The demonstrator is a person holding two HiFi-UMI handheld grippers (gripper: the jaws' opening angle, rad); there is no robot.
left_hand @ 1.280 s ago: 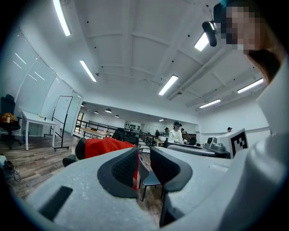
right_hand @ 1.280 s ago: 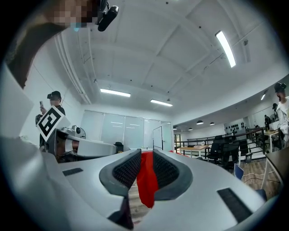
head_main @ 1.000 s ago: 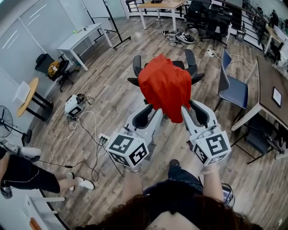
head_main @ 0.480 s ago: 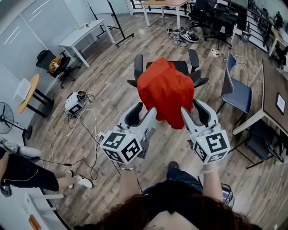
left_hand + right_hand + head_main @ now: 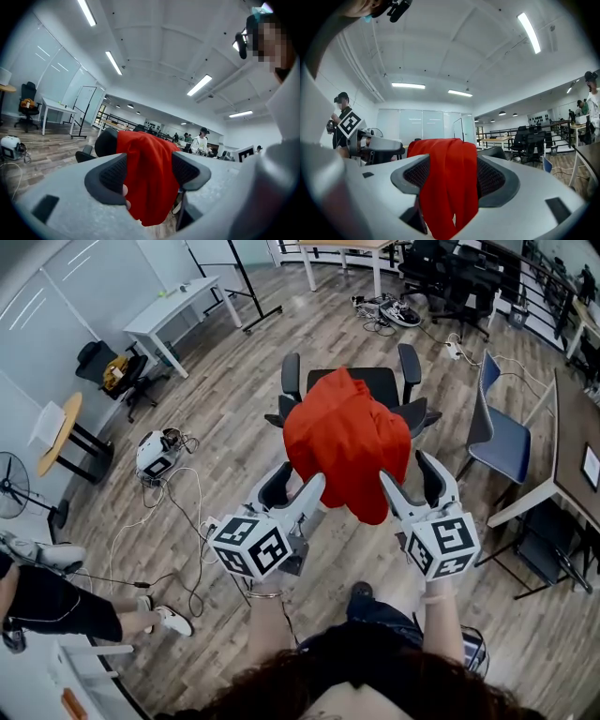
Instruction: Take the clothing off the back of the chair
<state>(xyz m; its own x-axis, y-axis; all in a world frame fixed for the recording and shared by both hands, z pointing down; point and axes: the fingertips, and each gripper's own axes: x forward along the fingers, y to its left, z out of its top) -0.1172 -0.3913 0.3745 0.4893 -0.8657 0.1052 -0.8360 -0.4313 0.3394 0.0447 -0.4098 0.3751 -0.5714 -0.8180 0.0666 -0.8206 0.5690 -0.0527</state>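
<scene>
A red garment hangs bunched in the air in front of a black office chair, covering most of its backrest from the head view. My left gripper is at the garment's lower left and my right gripper at its lower right. Both pairs of jaws are opening and stand wide. In the left gripper view the red cloth still fills the gap between the dark pads. The right gripper view shows the same: cloth draped down between the pads.
A blue chair and a brown table stand at the right. On the wooden floor to the left lie cables, a power strip and a white device. A person's legs are at the far left.
Both grippers' jaws have spread wider around the red garment. The garment and grippers have drawn back from the chair, which now shows more of its backrest and armrests.
</scene>
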